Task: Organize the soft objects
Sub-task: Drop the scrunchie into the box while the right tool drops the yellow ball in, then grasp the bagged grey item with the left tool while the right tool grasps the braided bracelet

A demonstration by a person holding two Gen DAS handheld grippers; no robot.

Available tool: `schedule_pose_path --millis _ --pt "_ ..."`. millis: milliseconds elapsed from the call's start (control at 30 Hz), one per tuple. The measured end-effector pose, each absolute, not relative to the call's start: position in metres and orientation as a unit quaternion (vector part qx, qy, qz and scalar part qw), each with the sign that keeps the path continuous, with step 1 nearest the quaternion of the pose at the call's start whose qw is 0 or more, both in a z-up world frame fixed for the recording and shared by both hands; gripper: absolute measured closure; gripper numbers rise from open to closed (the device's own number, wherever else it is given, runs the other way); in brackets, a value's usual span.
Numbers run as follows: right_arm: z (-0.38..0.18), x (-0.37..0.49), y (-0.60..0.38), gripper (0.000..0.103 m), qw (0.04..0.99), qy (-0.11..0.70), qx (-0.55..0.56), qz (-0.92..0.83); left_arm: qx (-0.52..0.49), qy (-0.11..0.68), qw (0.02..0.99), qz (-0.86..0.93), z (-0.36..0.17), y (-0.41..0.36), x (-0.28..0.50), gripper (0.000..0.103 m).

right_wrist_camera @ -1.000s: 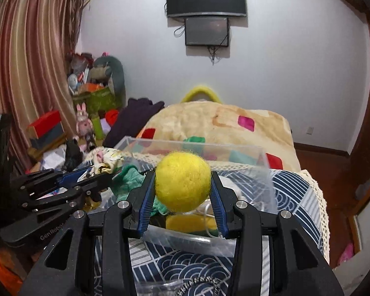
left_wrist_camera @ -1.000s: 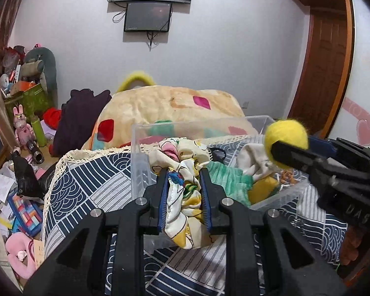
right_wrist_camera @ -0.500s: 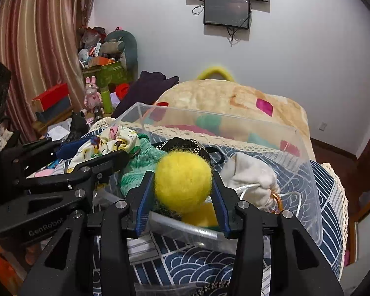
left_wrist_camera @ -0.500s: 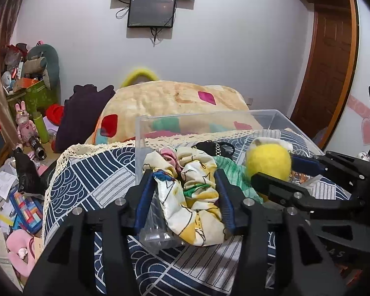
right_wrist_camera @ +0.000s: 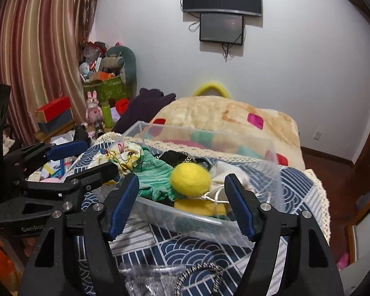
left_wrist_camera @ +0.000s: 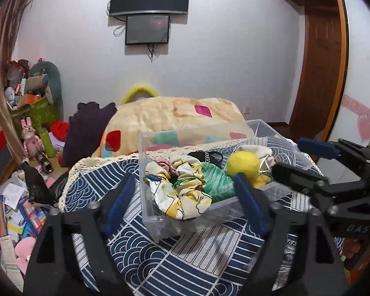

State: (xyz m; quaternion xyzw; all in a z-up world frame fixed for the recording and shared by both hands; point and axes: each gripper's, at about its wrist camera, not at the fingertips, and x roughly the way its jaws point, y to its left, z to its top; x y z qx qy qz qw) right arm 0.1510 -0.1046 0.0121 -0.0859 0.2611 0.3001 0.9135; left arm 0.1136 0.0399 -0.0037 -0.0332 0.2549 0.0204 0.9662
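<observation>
A clear plastic box [left_wrist_camera: 199,213] stands on a navy patterned cloth [left_wrist_camera: 197,254]. In it lie a floral scrunchie [left_wrist_camera: 182,194], a green knit piece [left_wrist_camera: 218,180], a yellow felt ball [left_wrist_camera: 243,161], a white pouch [left_wrist_camera: 259,151] and a black item [left_wrist_camera: 204,155]. My left gripper [left_wrist_camera: 185,199] is open and empty just in front of the box's near wall. My right gripper [right_wrist_camera: 182,203] is open and empty; the yellow ball [right_wrist_camera: 190,179] rests in the box [right_wrist_camera: 209,224] between and beyond its fingers. Each gripper shows from the side in the other's view.
A blanket-covered mound [left_wrist_camera: 175,120] rises behind the box. Toys, boxes and papers clutter the floor at the left [left_wrist_camera: 24,162]. A clear bag and a braided cord [right_wrist_camera: 180,276] lie on the cloth below my right gripper. A wooden door [left_wrist_camera: 318,74] stands at the right.
Both grippers have opened and drawn back. The left let the floral scrunchie drop into the box; the right let go of the yellow ball, which now lies in the box.
</observation>
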Motion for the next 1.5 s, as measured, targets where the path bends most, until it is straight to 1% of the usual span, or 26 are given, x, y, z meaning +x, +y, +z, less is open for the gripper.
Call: schedule_pose_path --millis 67,100,167,200,367,500,633,900,1100,1133,1167,1200,1233,1300,1333,1400,1500 --pt "0.016 0.145 -0.112 0.029 0.919 0.252 -0.081 0.293 -0.042 0.247 0.968 0.021 0.0 0.04 0.107 0.004" --pt "0.018 0.143 -0.116 0.029 0.921 0.249 -0.079 0.29 -0.048 0.246 0.968 0.018 0.002 0.04 0.104 0.004" --pt "0.021 0.137 -0.125 0.022 0.924 0.245 -0.075 0.283 -0.06 0.246 0.967 0.011 0.005 0.041 0.099 0.003" --pt "0.022 0.134 -0.13 0.021 0.927 0.241 -0.074 0.277 -0.064 0.246 0.967 0.008 0.006 0.04 0.096 0.003" --pt "0.023 0.121 -0.153 0.021 0.936 0.236 -0.068 0.254 -0.069 0.245 0.967 -0.005 0.005 0.031 0.079 0.001" --pt "0.015 0.117 -0.17 0.021 0.938 0.246 -0.058 0.238 -0.05 0.259 0.964 -0.018 -0.005 0.011 0.071 0.0" --pt "0.002 0.116 -0.181 0.021 0.934 0.268 -0.044 0.232 -0.035 0.279 0.959 -0.03 -0.024 -0.01 0.069 0.0" --pt "-0.032 0.102 -0.2 0.021 0.927 0.307 -0.056 0.207 -0.089 0.355 0.928 -0.075 -0.077 -0.041 0.084 0.0" --pt "-0.045 0.106 -0.214 0.021 0.923 0.329 -0.037 0.198 -0.072 0.362 0.926 -0.078 -0.096 -0.052 0.086 0.001" --pt "-0.045 0.106 -0.215 0.021 0.922 0.331 -0.03 0.2 -0.071 0.356 0.928 -0.079 -0.097 -0.051 0.084 0.003" --pt "-0.045 0.107 -0.215 0.021 0.92 0.333 -0.025 0.205 -0.069 0.351 0.93 -0.081 -0.097 -0.05 0.082 0.01" --pt "-0.046 0.107 -0.214 0.021 0.919 0.335 -0.024 0.207 -0.066 0.35 0.931 -0.086 -0.096 -0.049 0.081 0.023" --pt "-0.047 0.107 -0.212 0.021 0.918 0.337 -0.026 0.209 -0.064 0.349 0.93 -0.09 -0.095 -0.048 0.08 0.029" --pt "-0.048 0.106 -0.206 0.021 0.915 0.34 -0.032 0.216 -0.063 0.348 0.93 -0.097 -0.092 -0.044 0.079 0.049" --pt "-0.049 0.106 -0.203 0.021 0.913 0.341 -0.034 0.219 -0.063 0.347 0.931 -0.095 -0.091 -0.041 0.078 0.052" --pt "-0.05 0.106 -0.197 0.021 0.91 0.344 -0.035 0.229 -0.061 0.339 0.935 -0.084 -0.089 -0.036 0.076 0.063" --pt "-0.052 0.108 -0.185 0.021 0.904 0.349 -0.037 0.244 -0.059 0.328 0.941 -0.061 -0.085 -0.024 0.073 0.07"
